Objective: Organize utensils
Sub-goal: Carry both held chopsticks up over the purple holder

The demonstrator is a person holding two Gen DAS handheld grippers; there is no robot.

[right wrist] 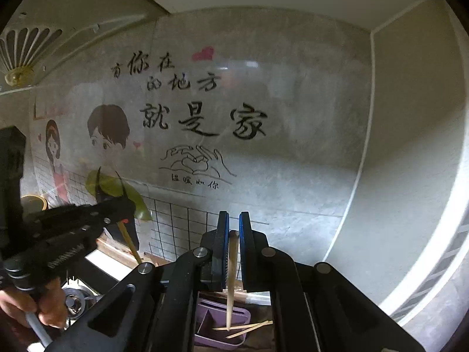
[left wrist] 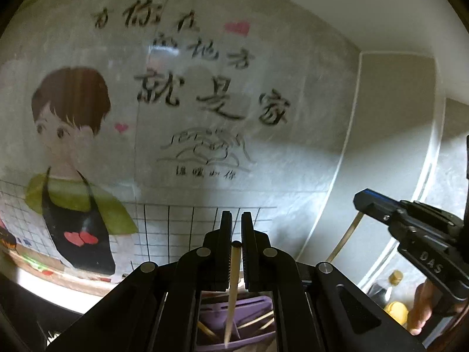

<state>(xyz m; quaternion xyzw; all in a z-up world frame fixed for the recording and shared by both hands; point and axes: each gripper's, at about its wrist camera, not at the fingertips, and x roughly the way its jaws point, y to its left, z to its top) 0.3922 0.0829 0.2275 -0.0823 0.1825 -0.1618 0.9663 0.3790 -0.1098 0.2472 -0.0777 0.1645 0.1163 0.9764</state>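
Note:
My left gripper [left wrist: 236,223] is shut on a wooden chopstick [left wrist: 233,290] that hangs down toward a purple utensil holder [left wrist: 252,316] below. My right gripper [right wrist: 233,223] is shut on another wooden chopstick [right wrist: 231,275], its tip over the same purple holder [right wrist: 211,322]. Several loose chopsticks [right wrist: 246,328] lie across the holder. Each gripper shows in the other's view: the right one [left wrist: 381,205] with its chopstick [left wrist: 348,231], the left one [right wrist: 117,205] with its chopstick [right wrist: 129,240].
A wall [left wrist: 293,58] with a cartoon sticker and black writing stands close ahead. Yellow-capped bottles [left wrist: 394,293] sit low right in the left wrist view. A sink drain [right wrist: 76,299] and a range hood [right wrist: 29,50] lie to the left in the right wrist view.

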